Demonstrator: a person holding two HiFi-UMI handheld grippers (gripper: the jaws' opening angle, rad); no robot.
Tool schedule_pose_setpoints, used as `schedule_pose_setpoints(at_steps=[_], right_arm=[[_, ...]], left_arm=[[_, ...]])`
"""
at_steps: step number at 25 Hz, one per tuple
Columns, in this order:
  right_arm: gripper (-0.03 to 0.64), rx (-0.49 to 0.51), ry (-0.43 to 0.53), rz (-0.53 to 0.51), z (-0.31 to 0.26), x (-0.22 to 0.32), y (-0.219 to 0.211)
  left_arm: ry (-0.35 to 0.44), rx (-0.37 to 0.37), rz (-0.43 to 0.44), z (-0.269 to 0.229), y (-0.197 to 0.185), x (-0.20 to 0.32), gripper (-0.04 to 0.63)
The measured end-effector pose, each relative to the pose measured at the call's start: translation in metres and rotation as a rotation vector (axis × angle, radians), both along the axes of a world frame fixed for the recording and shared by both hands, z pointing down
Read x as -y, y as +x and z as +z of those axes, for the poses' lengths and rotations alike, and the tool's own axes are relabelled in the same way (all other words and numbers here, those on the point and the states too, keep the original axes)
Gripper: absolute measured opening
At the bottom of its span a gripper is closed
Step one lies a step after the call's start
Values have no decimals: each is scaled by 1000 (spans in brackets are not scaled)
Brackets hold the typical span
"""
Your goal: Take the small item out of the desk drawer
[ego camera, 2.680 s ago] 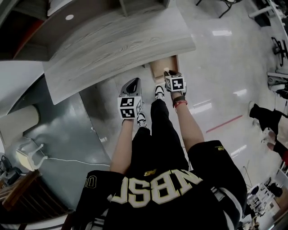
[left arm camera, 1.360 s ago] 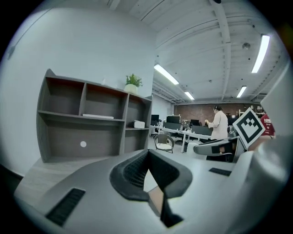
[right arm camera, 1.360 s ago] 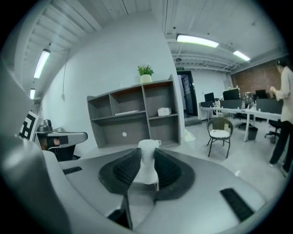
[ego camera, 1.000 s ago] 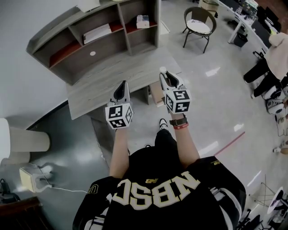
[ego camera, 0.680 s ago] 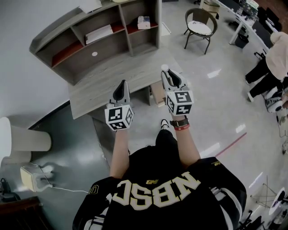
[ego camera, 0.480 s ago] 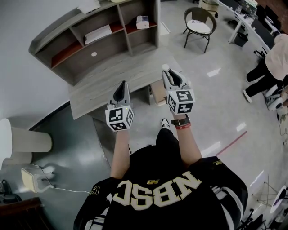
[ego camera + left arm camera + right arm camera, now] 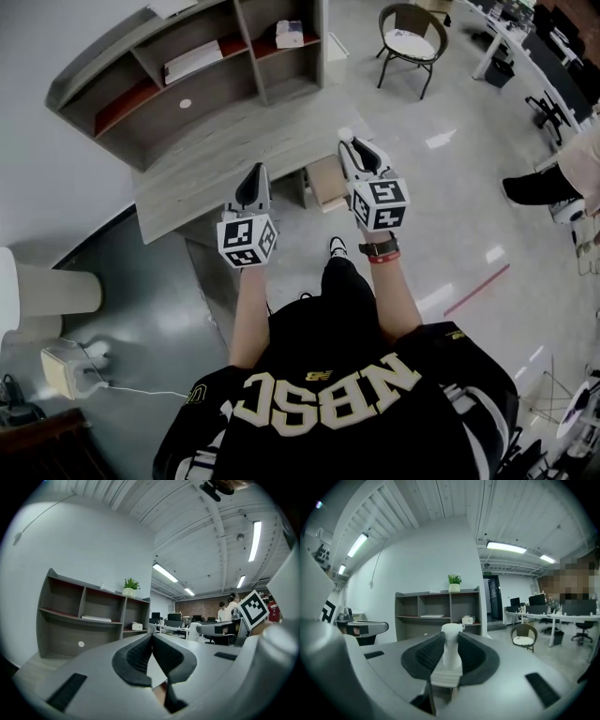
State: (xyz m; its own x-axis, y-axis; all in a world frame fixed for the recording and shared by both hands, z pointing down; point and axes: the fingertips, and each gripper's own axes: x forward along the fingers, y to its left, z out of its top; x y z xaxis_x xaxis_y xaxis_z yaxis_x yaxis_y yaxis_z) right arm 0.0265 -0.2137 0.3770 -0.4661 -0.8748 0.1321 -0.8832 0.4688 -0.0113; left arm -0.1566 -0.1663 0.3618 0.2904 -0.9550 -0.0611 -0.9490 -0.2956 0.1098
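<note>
My right gripper (image 7: 349, 146) is shut on a small white item (image 7: 344, 135), held up above the right end of the grey wood desk (image 7: 216, 155). In the right gripper view the white item (image 7: 451, 649) stands upright between the ribbed pads, poking above the right gripper's (image 7: 450, 644) tips. Below it, the desk drawer (image 7: 326, 184) stands pulled out, and its wooden inside shows. My left gripper (image 7: 255, 176) hovers over the desk's front edge, shut with nothing in it. The left gripper view has the left gripper (image 7: 151, 639) with its pads meeting.
A grey shelf unit (image 7: 187, 66) with papers and a small box stands behind the desk. A round chair (image 7: 405, 33) is at the far right. A person's legs (image 7: 544, 183) show at the right edge. A white device (image 7: 66, 370) with a cable lies on the floor at lower left.
The right gripper has come up from the drawer with the white item and now hangs over the desk's end. The left gripper rose with it. In the last second both barely moved.
</note>
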Motion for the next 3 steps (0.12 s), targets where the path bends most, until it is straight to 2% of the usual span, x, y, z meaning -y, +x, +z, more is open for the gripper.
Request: schedule_pose_setpoints(at_steps=[3], right_arm=[[97, -12, -18, -1, 11, 10, 2]], left_arm=[[-26, -11, 13, 10, 3, 10, 15]])
